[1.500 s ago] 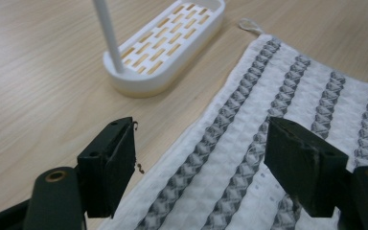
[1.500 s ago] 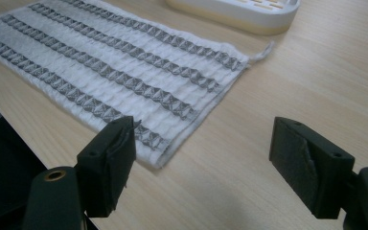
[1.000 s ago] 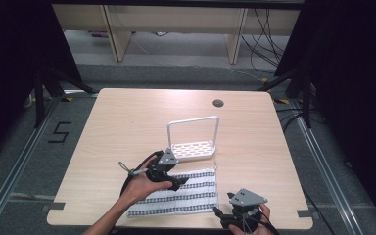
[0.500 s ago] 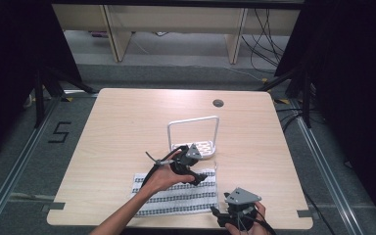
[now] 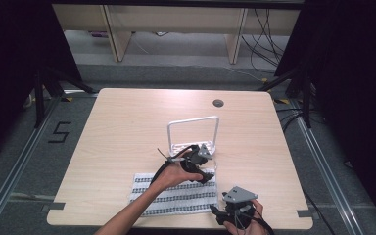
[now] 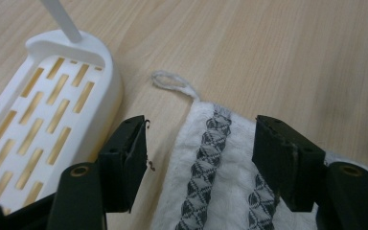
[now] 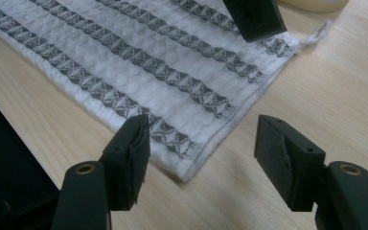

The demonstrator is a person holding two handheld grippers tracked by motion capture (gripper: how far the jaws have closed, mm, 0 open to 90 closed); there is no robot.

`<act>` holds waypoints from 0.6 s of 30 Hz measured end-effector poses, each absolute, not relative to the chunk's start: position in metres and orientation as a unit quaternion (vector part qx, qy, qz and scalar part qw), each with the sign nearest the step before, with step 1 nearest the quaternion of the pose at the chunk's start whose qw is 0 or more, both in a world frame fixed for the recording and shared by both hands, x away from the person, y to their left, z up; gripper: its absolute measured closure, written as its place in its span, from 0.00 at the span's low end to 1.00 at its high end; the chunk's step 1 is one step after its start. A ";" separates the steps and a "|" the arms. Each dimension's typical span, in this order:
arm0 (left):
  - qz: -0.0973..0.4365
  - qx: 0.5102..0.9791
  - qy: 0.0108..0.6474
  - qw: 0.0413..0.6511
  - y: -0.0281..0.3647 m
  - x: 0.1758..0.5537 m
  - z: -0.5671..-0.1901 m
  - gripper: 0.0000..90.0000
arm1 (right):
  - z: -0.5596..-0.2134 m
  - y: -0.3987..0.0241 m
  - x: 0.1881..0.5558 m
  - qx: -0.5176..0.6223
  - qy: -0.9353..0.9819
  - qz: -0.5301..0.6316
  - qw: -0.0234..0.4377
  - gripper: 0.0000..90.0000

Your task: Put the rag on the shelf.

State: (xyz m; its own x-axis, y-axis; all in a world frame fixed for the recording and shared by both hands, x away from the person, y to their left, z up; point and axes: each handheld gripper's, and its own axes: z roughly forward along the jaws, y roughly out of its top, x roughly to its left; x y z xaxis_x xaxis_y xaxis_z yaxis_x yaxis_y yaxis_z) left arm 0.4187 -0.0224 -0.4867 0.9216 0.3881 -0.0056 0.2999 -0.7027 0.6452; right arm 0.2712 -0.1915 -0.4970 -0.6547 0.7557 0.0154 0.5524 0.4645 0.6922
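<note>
A white towel (image 5: 176, 195) with grey patterned stripes lies flat near the table's front edge. My left gripper (image 5: 206, 175) hovers over its far right corner. In the left gripper view the jaws stand open astride that corner (image 6: 211, 143), whose loop (image 6: 170, 81) points away from them. My right gripper (image 5: 218, 212) is at the towel's near right corner. Its jaws are open around the towel's corner (image 7: 191, 158), and the towel (image 7: 139, 67) spreads beyond. Both pairs of jaws have just been closing; the pads do not press the cloth.
A white slotted rack (image 5: 193, 142) with a tall wire hoop stands just behind the towel, close to my left gripper, and appears as the white slotted rack (image 6: 43, 110) in the left gripper view. A round cable hole (image 5: 218, 103) is at the table's back right.
My left gripper moved right along the towel's far edge, from its middle to the far right corner by the rack. The right gripper stayed at the near right corner.
</note>
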 end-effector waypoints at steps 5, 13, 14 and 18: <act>0.060 0.924 0.181 0.331 -0.030 0.424 -0.492 0.45 | -0.498 -0.192 0.275 0.379 0.847 0.339 0.156 0.43; 0.053 0.925 0.180 0.331 -0.037 0.427 -0.501 0.52 | -0.502 -0.192 0.278 0.375 0.851 0.333 0.155 0.45; 0.053 0.925 0.180 0.331 -0.037 0.427 -0.501 0.54 | -0.502 -0.192 0.278 0.375 0.851 0.333 0.155 0.45; 0.049 0.924 0.178 0.334 -0.039 0.426 -0.501 0.60 | -0.504 -0.192 0.280 0.390 0.850 0.327 0.134 0.51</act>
State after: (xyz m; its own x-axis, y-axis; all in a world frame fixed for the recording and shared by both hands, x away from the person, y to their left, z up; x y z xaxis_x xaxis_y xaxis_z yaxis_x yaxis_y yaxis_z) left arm 0.4260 -0.0389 -0.5007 0.9318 0.3619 -0.0289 0.2967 -0.7132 0.6351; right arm 0.2803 -0.1921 -0.5041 -0.6599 0.7509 0.0259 0.5752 0.4828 0.6603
